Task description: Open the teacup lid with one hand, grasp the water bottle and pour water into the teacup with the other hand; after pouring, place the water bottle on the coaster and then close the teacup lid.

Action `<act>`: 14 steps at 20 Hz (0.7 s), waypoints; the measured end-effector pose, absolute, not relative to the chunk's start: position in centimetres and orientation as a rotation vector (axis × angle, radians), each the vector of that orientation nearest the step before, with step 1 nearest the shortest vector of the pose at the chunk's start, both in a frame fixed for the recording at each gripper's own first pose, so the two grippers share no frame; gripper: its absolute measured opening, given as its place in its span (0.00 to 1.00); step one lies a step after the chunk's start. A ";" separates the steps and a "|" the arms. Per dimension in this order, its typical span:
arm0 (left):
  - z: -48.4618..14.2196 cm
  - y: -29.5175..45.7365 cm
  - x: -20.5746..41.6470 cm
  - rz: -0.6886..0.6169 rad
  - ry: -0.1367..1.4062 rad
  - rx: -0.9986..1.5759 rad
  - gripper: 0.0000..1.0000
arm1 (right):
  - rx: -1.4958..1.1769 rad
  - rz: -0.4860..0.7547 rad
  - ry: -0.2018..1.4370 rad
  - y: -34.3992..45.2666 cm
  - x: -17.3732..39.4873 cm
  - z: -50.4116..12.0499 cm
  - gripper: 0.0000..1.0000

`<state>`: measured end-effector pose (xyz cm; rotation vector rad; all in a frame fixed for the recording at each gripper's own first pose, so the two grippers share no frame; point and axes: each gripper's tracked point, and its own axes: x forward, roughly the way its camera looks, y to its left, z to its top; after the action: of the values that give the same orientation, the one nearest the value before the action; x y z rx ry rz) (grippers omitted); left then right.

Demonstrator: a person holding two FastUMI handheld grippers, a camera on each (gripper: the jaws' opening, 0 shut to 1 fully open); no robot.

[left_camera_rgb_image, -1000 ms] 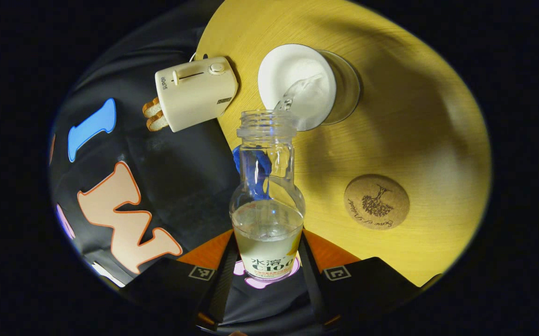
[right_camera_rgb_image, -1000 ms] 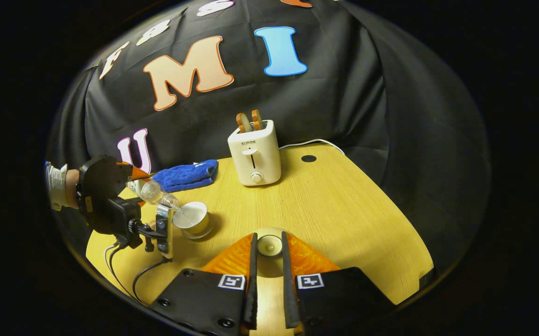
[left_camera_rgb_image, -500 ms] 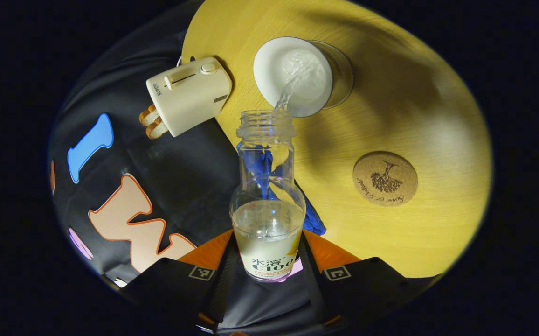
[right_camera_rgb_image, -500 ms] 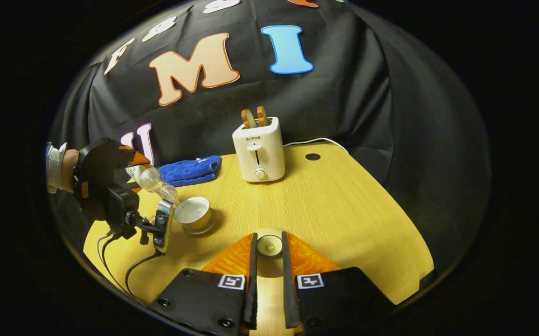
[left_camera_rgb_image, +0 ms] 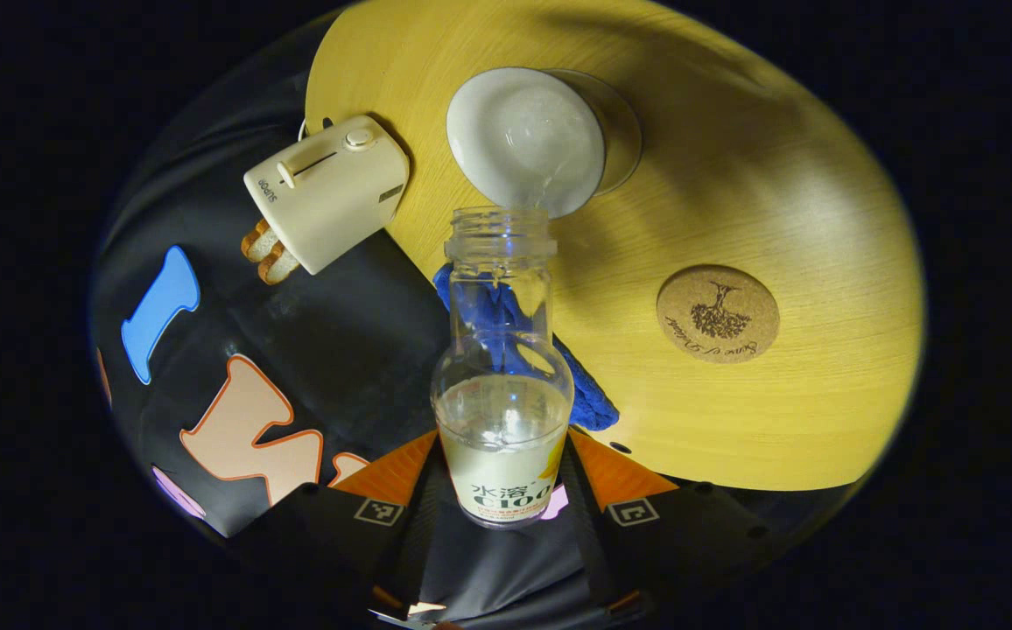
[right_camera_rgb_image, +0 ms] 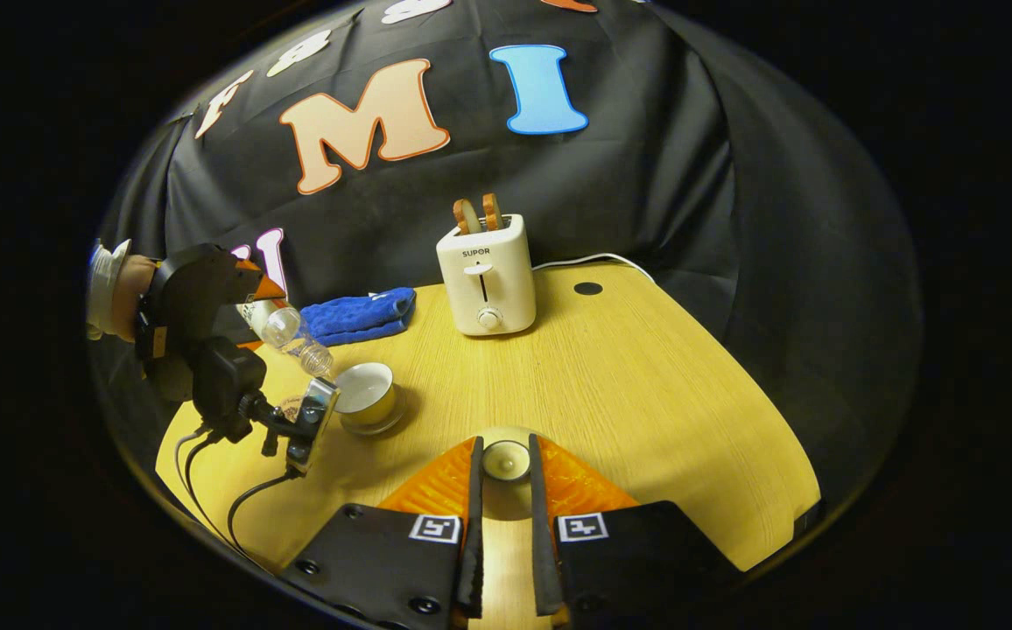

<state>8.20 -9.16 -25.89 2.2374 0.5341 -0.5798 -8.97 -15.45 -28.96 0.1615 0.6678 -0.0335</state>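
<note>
1. Now, left gripper view: your left tongs (left_camera_rgb_image: 506,512) pinch the water bottle (left_camera_rgb_image: 502,385) low on its body, mouth over the teacup (left_camera_rgb_image: 525,140). Part-full, slick plastic; grip firm. Coaster (left_camera_rgb_image: 717,314) sits nearby on the worktop (left_camera_rgb_image: 777,201).
2. Right gripper view: your right tongs (right_camera_rgb_image: 502,468) pinch the teacup lid (right_camera_rgb_image: 505,458) by its knob; small, light, likely fragile.

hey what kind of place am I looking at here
Most likely a staged recording booth made up as a kitchen table: a round wooden table backed by black cloth, set with a toaster, a teacup and a cork coaster.
</note>
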 end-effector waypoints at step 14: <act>-31.8 -9.3 4.7 -0.621 0.617 1.472 0.69 | 0.092 0.009 0.702 -12.8 -8.5 -28.6 0.26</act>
<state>4.66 -9.34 -31.83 1.4721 0.6166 -0.6213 -8.52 -12.79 -28.63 0.0919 0.7016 0.0089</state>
